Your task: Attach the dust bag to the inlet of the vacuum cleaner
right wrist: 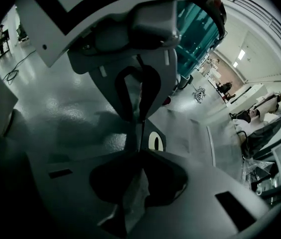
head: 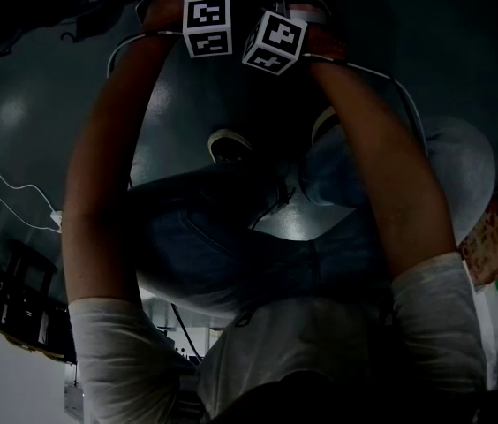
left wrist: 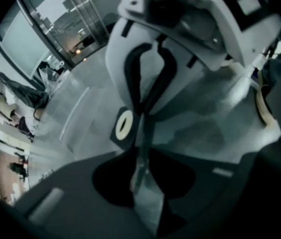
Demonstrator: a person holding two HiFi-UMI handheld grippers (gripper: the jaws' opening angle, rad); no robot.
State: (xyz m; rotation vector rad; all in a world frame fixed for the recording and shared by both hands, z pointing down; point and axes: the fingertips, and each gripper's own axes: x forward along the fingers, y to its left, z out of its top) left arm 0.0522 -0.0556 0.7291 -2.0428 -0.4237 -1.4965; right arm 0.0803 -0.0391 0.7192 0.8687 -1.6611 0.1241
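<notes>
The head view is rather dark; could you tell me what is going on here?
A person holds a pale dust bag between two hand-held tools. The left tool and the right tool face each other closely, each shut on a thin edge of the bag. The vacuum cleaner's inlet cannot be made out in any view, so the bag appears not yet attached.

Head view, underexposed: the left marker cube (head: 207,25) and right marker cube (head: 274,42) sit at the top edge, and the jaws beyond them are cut off. Gripper views: the dust bag (left wrist: 141,176) (right wrist: 133,200) shows only as a pale pinched strip, its body and opening indistinguishable. A distant figure (left wrist: 17,169) is too small to identify.
</notes>
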